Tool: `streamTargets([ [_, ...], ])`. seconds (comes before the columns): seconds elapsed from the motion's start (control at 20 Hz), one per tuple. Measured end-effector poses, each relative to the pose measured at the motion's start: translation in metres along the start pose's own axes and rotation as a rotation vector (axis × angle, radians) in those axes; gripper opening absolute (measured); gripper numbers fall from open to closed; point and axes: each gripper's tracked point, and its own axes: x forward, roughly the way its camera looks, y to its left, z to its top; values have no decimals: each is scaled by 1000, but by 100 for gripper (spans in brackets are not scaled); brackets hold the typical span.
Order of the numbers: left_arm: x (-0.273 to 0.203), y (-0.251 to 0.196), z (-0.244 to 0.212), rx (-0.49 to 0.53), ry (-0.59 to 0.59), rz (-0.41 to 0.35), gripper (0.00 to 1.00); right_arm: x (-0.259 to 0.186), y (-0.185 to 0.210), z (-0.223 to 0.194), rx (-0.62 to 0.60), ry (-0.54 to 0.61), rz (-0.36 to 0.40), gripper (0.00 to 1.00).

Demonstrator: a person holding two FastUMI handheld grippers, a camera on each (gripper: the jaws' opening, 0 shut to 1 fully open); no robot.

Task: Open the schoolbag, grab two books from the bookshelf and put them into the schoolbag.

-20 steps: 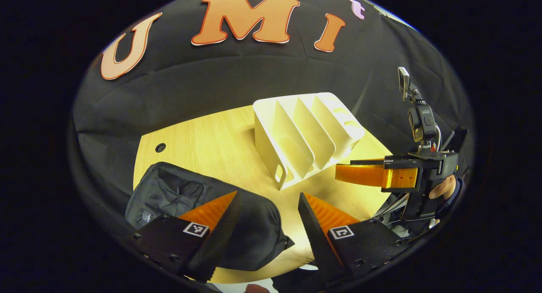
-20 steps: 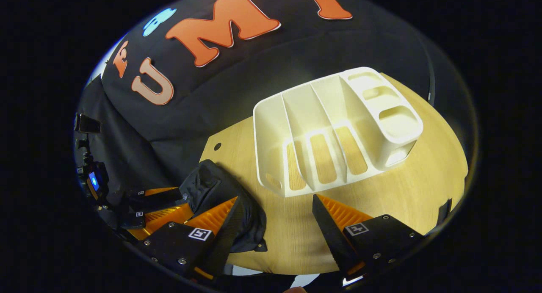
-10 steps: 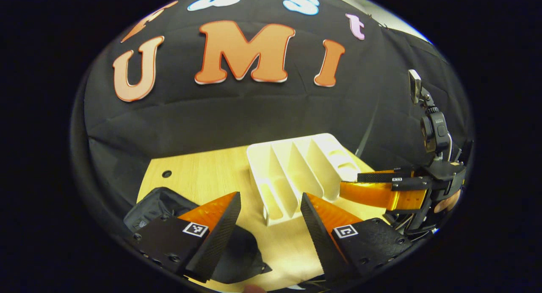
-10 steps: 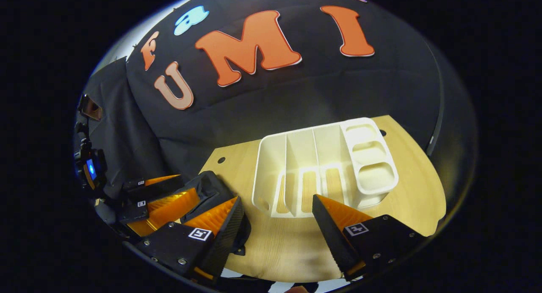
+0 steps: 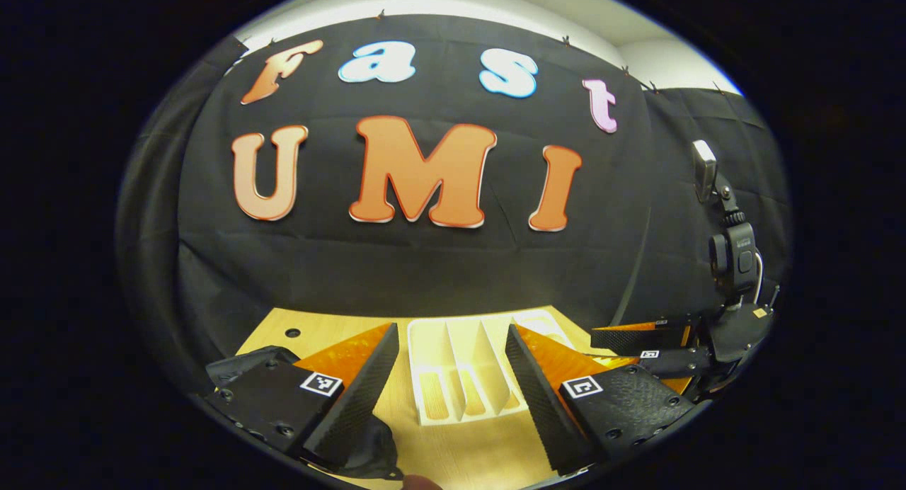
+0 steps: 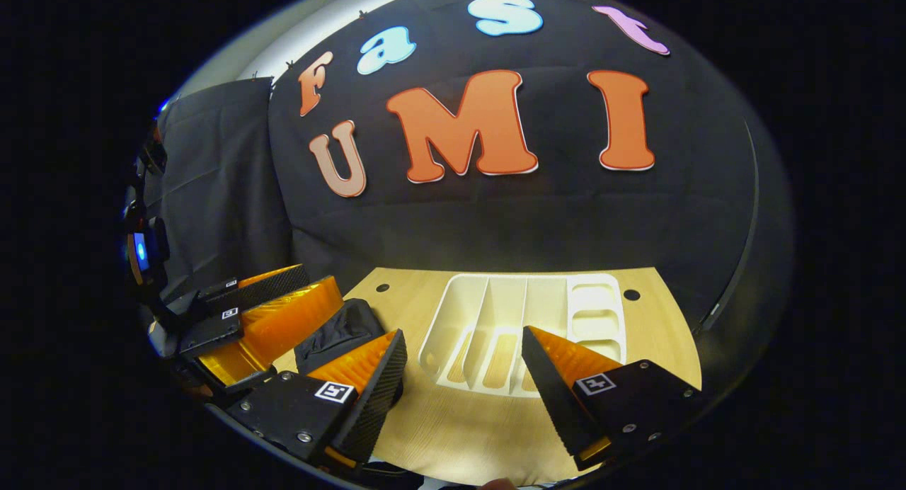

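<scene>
- The wooden table [image 6: 453, 433] carries everything and fills the low part of both views.
- The white bookshelf [image 6: 527, 320] stands toward the far edge, its slots running away from the grippers. No books show in the slots, so as I read it both are already in the bag.
- The black schoolbag [image 6: 340, 334] lies left of the bookshelf, near the table's left edge. In the left gripper view it is a dark mass [image 5: 244, 359] beside and under that gripper's left finger. Whether it is open I cannot tell.
- The left gripper [image 5: 449, 384] hangs above the table with jaws spread wide, holding nothing; it is the nearer one to the schoolbag.
- The right gripper [image 6: 463, 391] likewise has wide-parted, empty jaws, aimed at the bookshelf. The schoolbag sits off to its left, past its left finger, with the other gripper [image 6: 269, 320] over it.
</scene>
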Motion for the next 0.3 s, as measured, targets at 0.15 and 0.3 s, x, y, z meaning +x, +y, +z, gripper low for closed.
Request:
streamTargets([
  [0.15, -7, 3, 16, -8, -67, 33, 97, -7, 0, 19, -29, -69, -23, 98],
  [0.3, -15, 13, 33, 32, -144, 53, 97, -9, 3, 31, -63, -133, -63, 98],
])
